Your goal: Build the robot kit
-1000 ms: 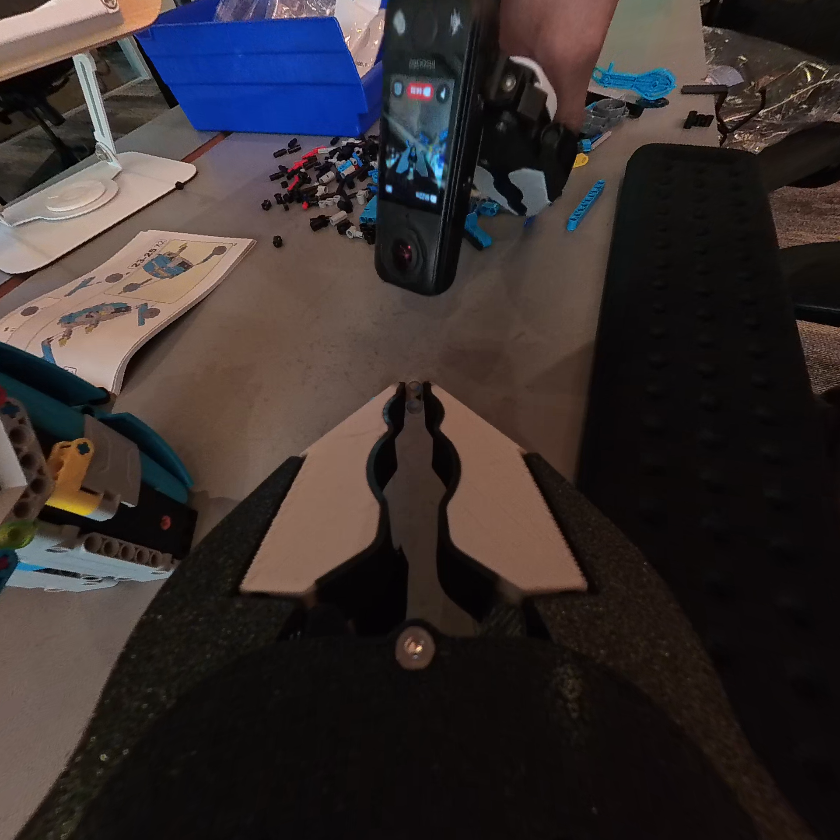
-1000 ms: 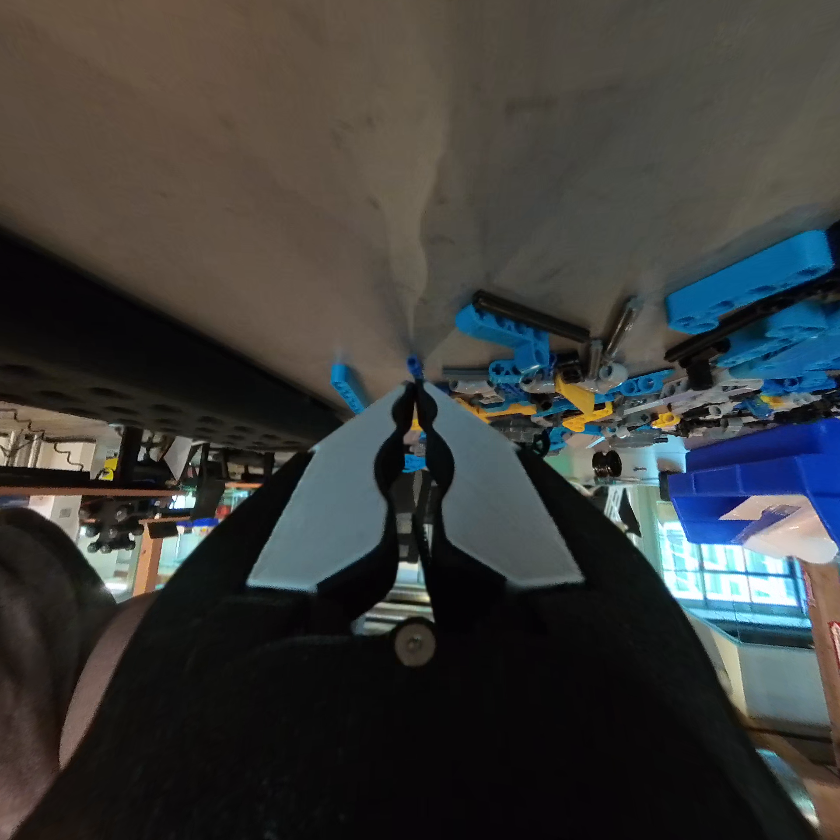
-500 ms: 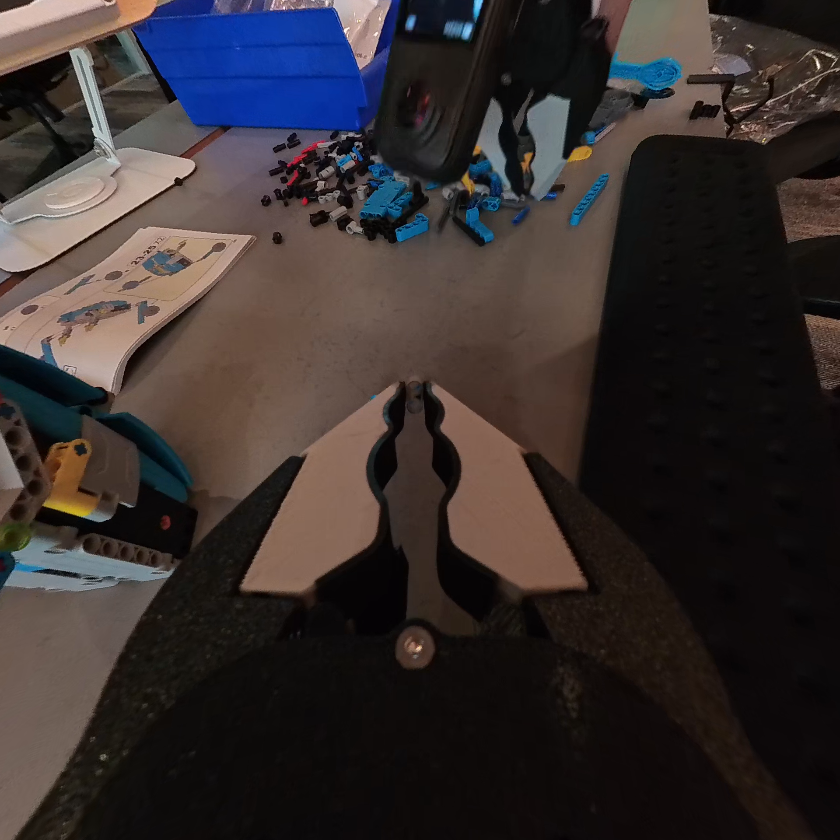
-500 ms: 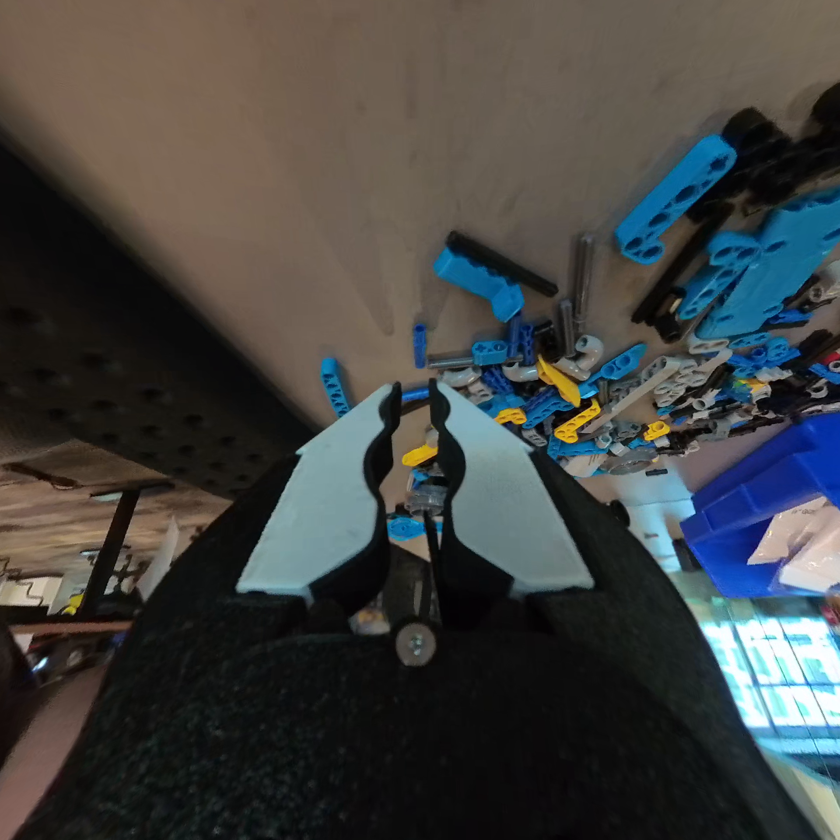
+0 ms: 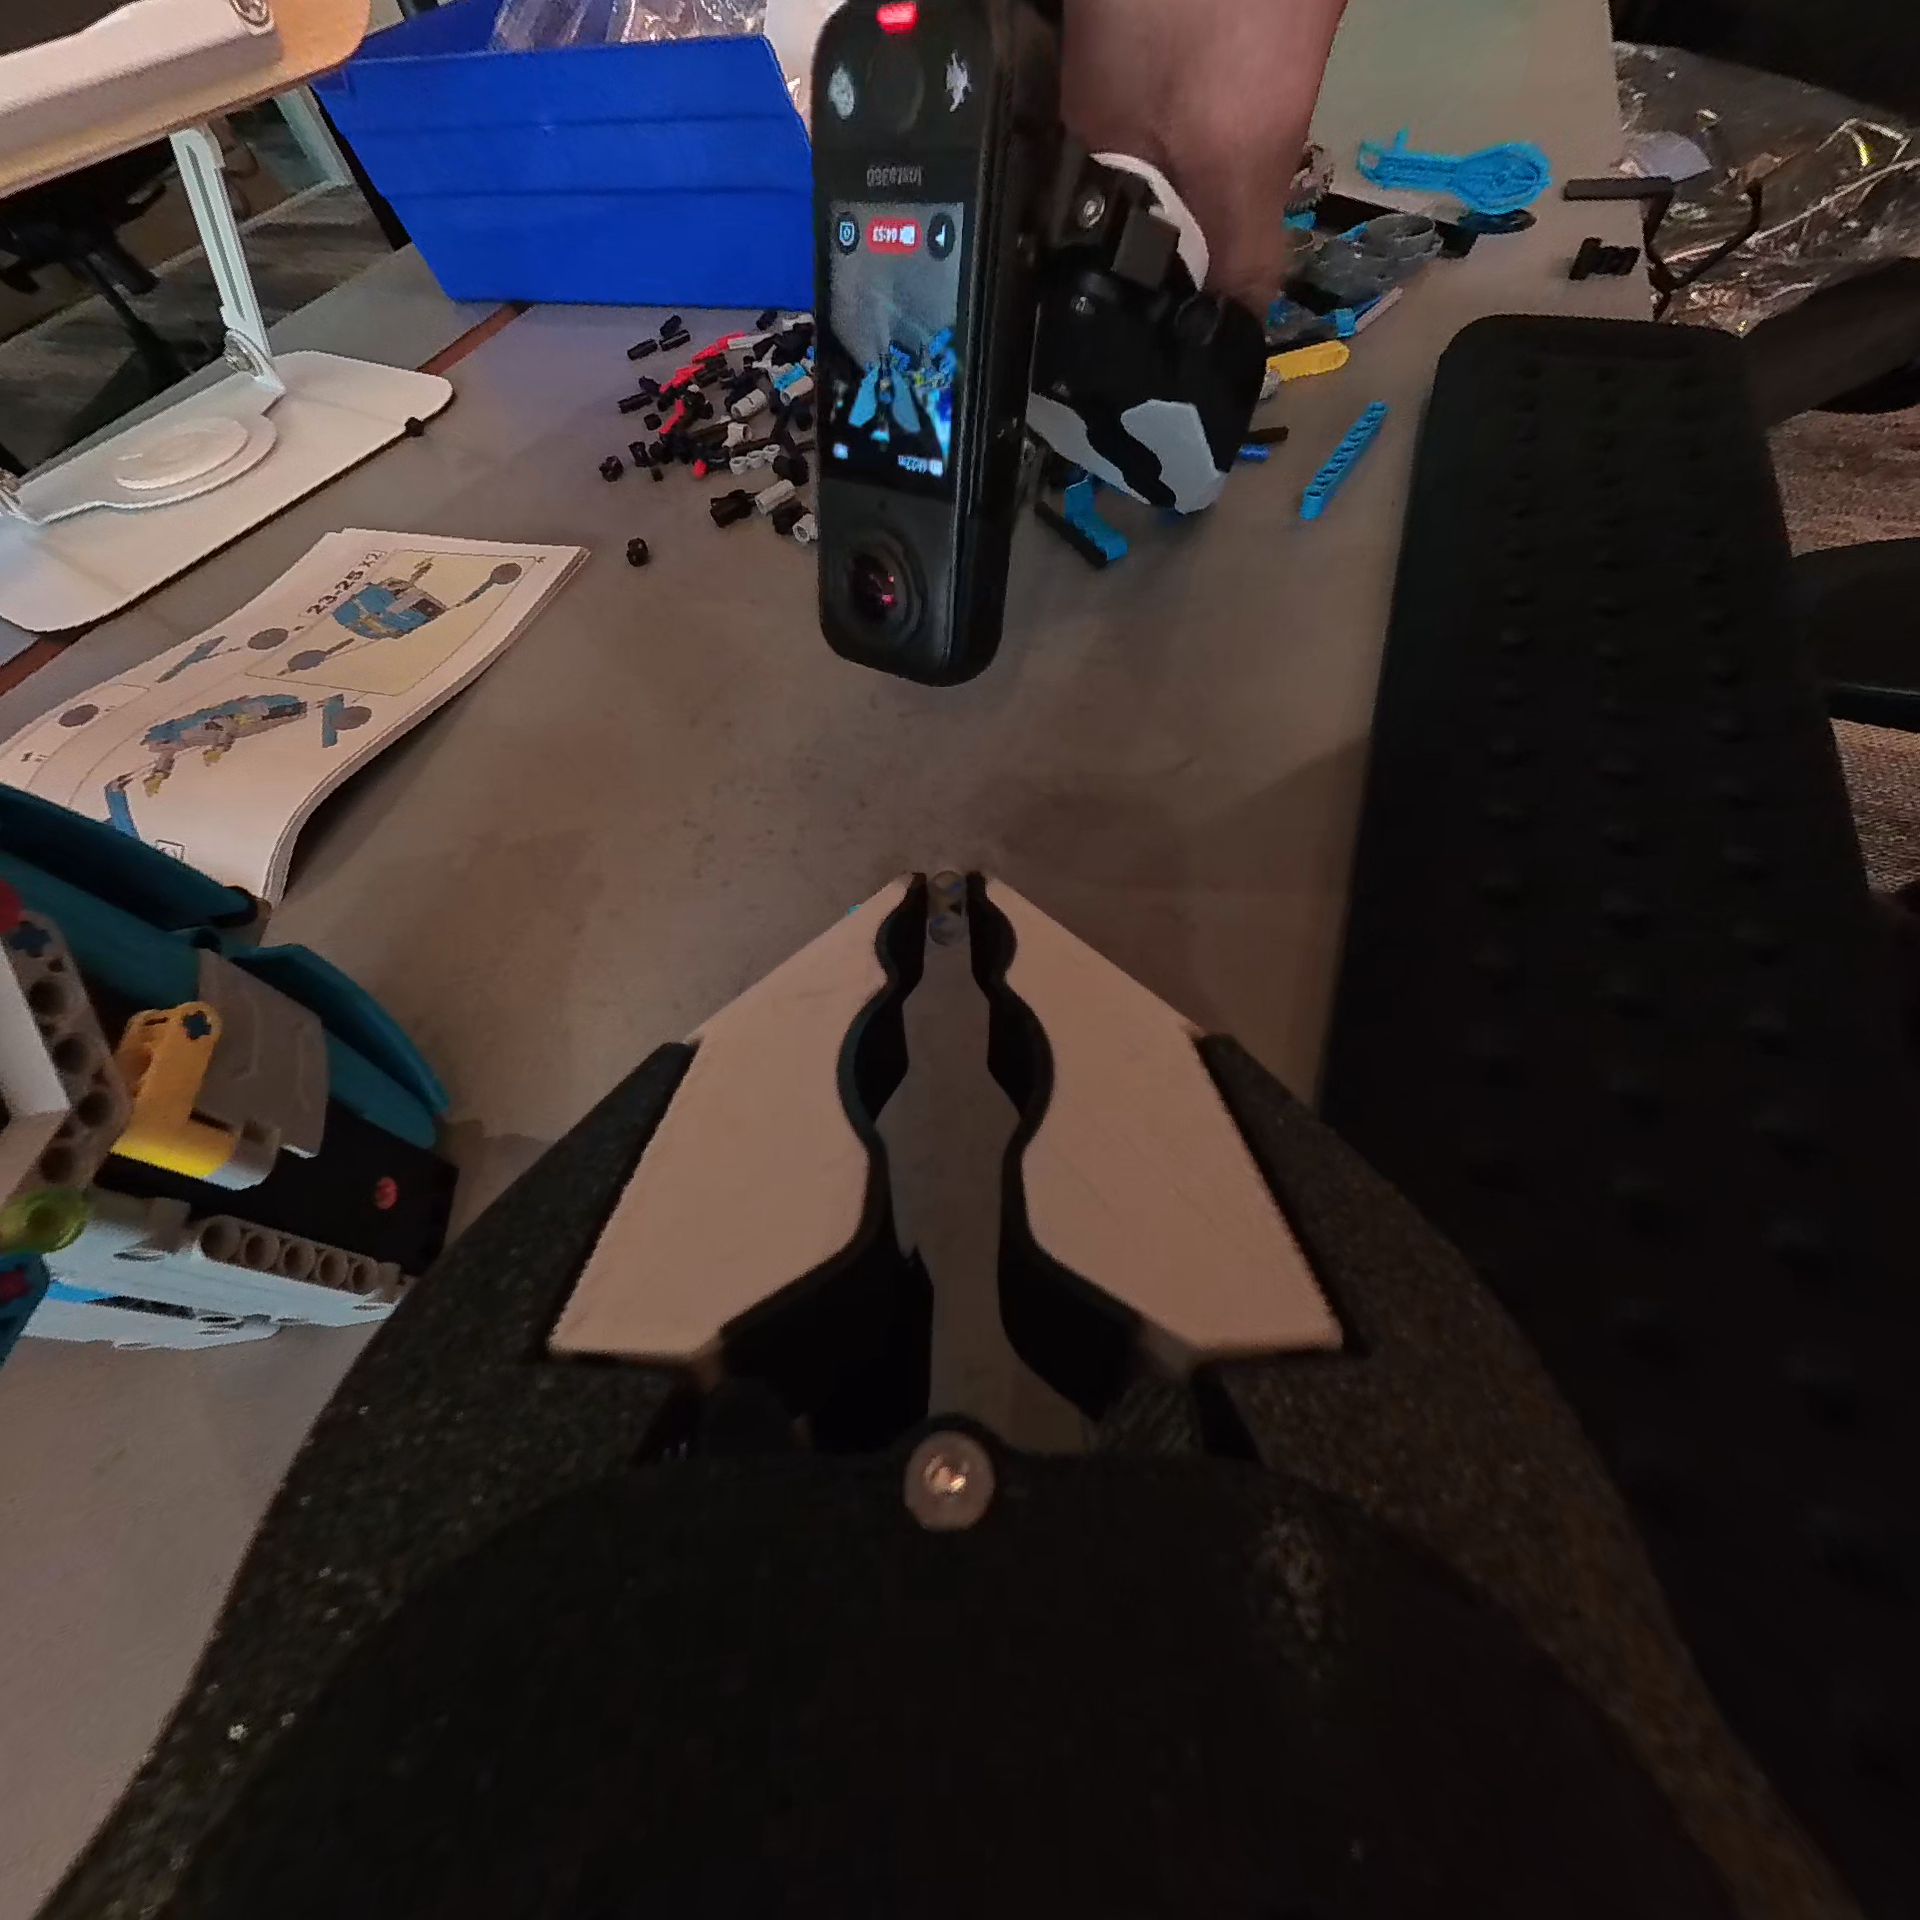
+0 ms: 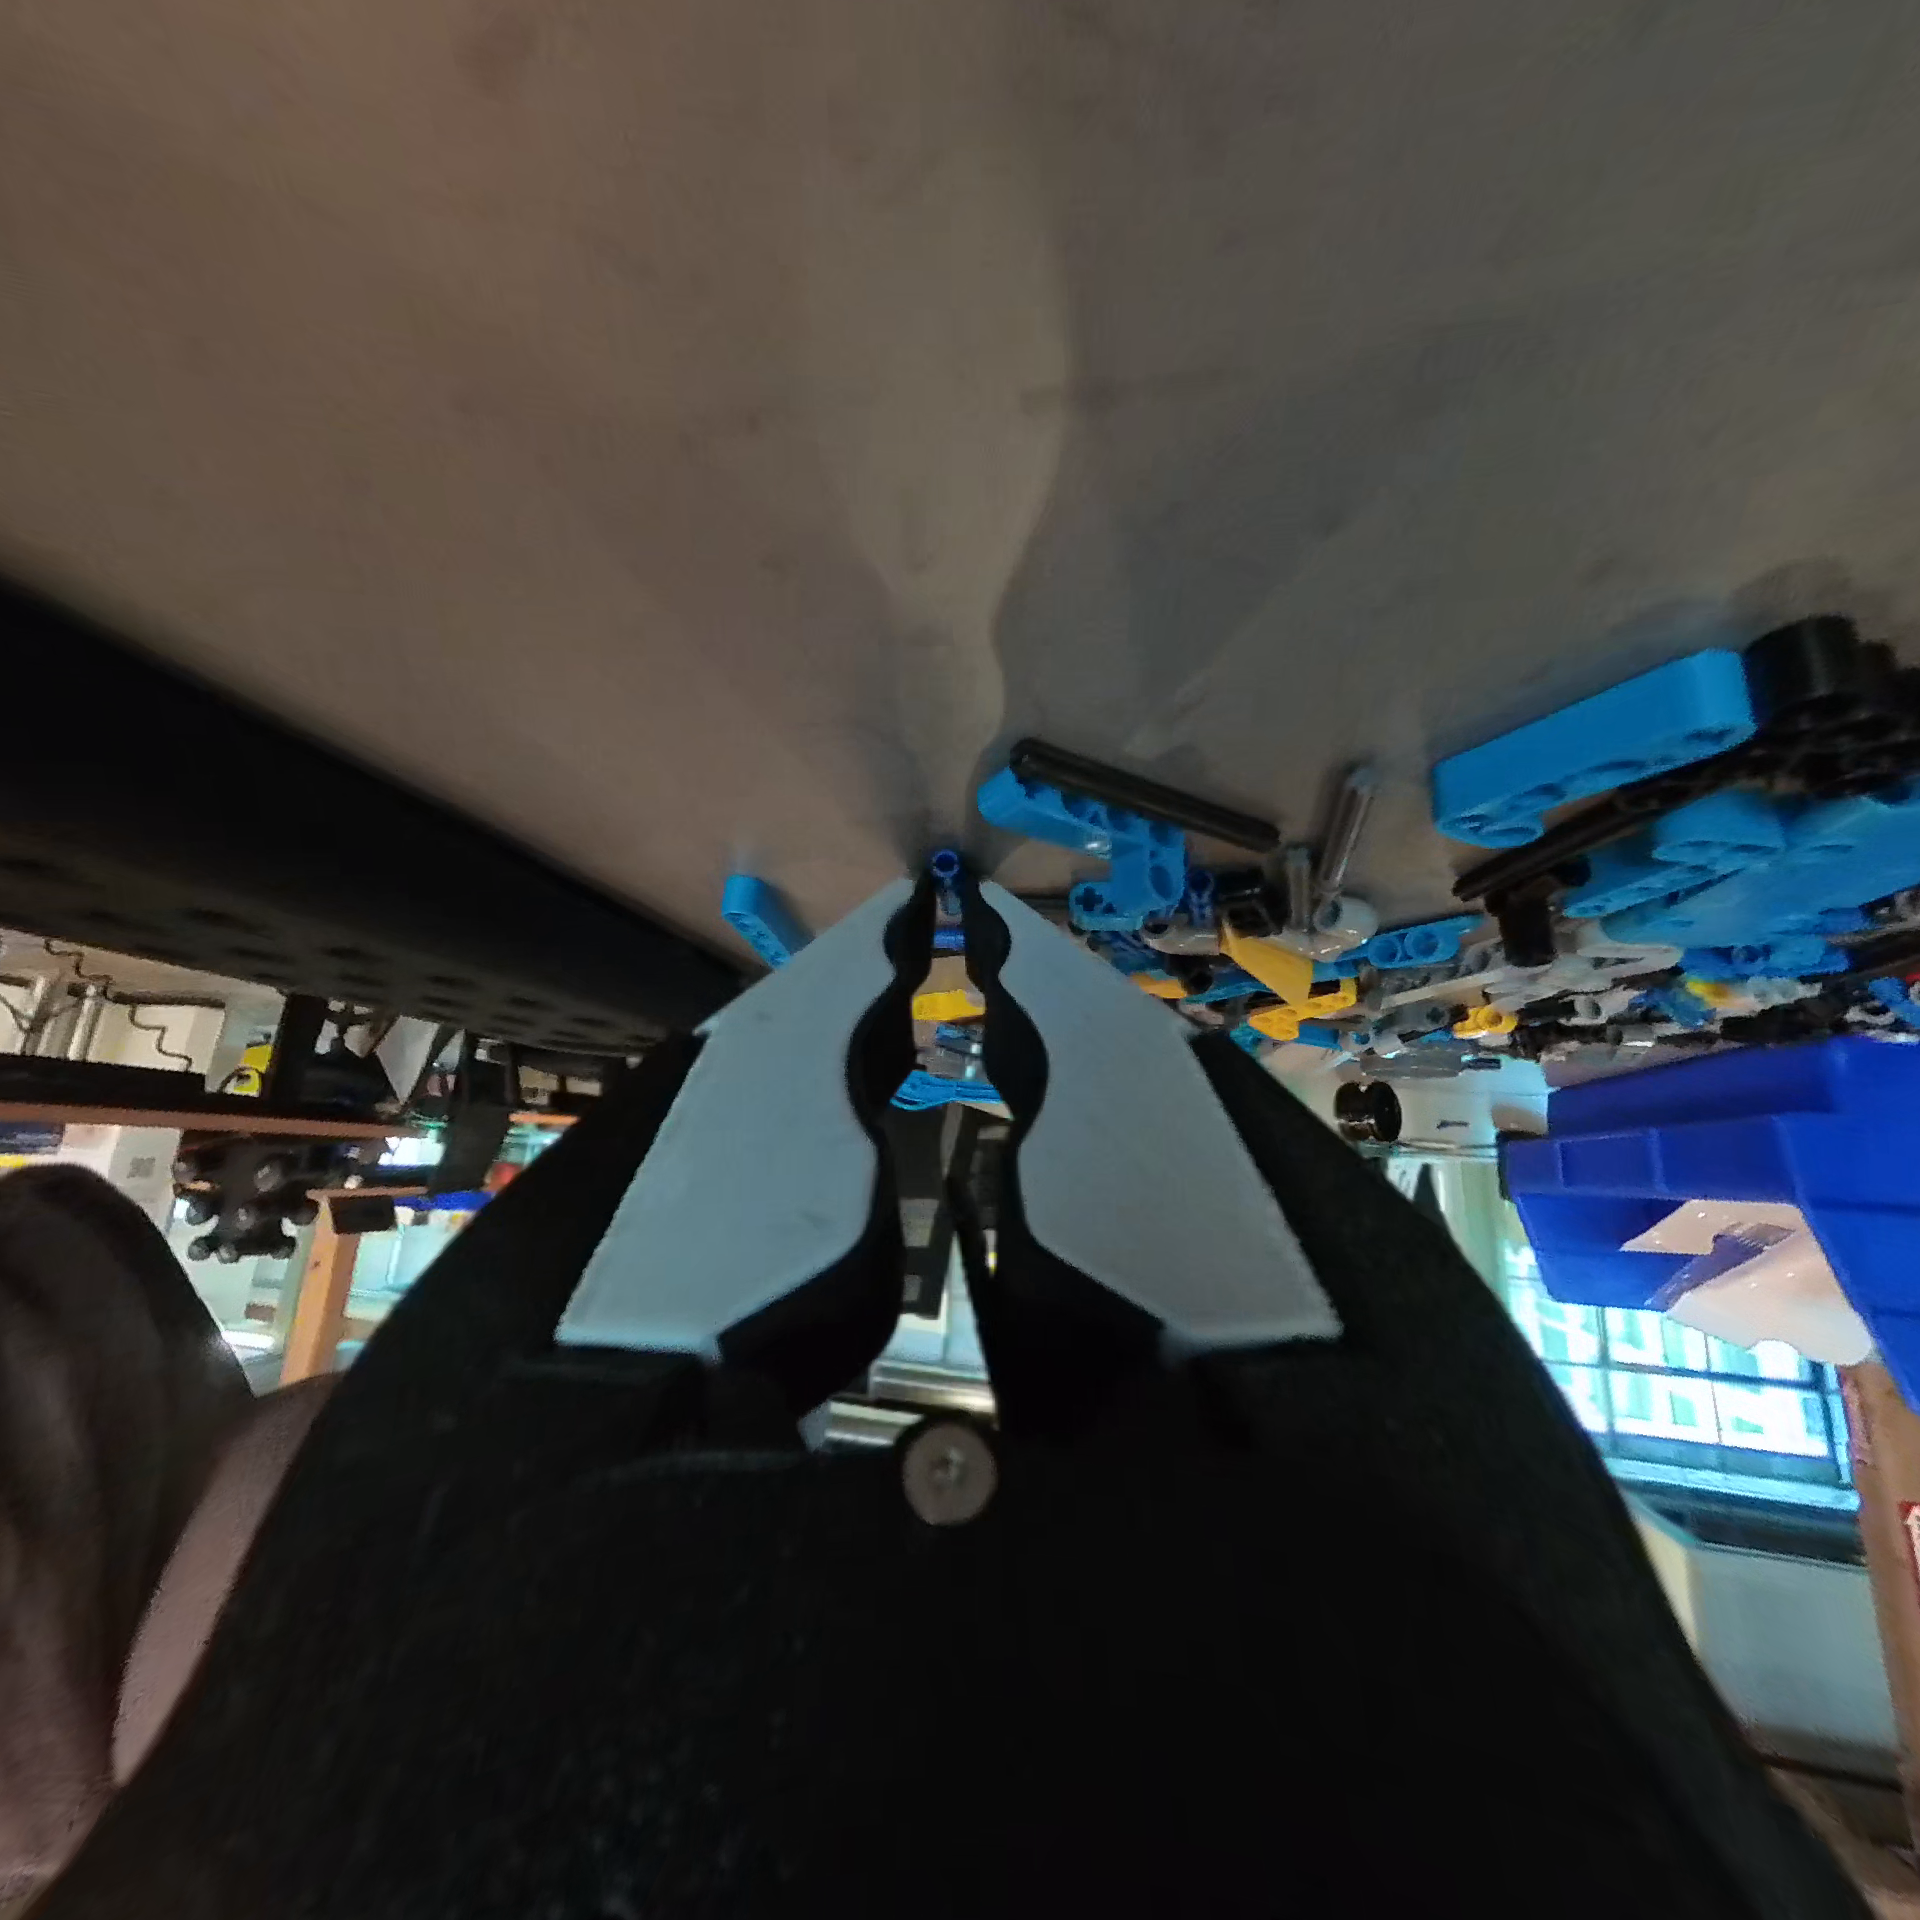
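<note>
My left gripper is shut on a small grey pin and is held low over the grey table. My right gripper is shut on a small blue pin, close to a pile of blue, yellow and black building parts; its view is turned upside down. In the left wrist view a hand holds the right gripper, with its black camera facing me and its white fingers down by the pile of small parts.
A blue bin stands behind the pile and also shows in the right wrist view. An instruction booklet, a part-built model and a white stand are at the left. A black perforated chair part borders the table's right. Left tips to right tips: about 25 cm.
Half a second ago the right gripper was open and low over the parts pile. Now it is shut on the blue pin and tilted back. The left gripper has not moved.
</note>
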`<state>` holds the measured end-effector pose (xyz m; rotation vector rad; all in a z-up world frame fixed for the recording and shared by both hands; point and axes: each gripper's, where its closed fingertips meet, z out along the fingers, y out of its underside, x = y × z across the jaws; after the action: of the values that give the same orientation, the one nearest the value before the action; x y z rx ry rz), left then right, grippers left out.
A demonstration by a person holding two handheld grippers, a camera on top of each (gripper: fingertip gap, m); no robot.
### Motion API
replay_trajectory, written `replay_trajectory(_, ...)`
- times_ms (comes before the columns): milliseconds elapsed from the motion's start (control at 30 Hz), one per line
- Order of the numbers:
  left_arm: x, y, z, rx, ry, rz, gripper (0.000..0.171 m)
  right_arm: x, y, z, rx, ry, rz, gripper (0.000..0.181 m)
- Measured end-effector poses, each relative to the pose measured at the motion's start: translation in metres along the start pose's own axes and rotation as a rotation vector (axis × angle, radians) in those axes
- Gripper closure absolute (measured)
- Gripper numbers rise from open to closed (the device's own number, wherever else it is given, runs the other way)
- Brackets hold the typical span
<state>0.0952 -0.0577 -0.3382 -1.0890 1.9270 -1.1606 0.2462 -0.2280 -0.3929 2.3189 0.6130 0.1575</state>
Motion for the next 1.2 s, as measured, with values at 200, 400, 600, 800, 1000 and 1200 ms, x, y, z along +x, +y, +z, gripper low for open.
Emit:
replay_trajectory(200, -0.004, -0.010, -0.005, 0.056, -0.014, -0.030, 0.164, -0.019, -0.031, -0.054, 0.533, -0.096, -0.048, 0.177)
replay_trajectory(400, -0.006, -0.041, -0.019, 0.226, -0.008, -0.101, 0.164, -0.064, -0.083, -0.201, 1.646, -0.030, -0.186, 0.177)
replay_trajectory(600, -0.004, -0.052, -0.030, 0.302, -0.007, -0.071, 0.164, -0.064, -0.095, -0.222, 1.937, -0.045, -0.120, 0.176)
replay_trajectory(800, 0.004, -0.051, -0.026, 0.288, 0.022, -0.038, 0.164, -0.062, -0.105, -0.219, 1.940, 0.025, -0.132, 0.176)
replay_trajectory(1000, 0.007, -0.043, -0.020, 0.246, 0.046, -0.022, 0.165, -0.065, -0.110, -0.217, 1.869, 0.250, -0.158, 0.176)
replay_trajectory(1200, 0.009, -0.030, -0.014, 0.169, 0.062, -0.001, 0.165, -0.060, -0.119, -0.207, 1.722, 0.582, -0.144, 0.177)
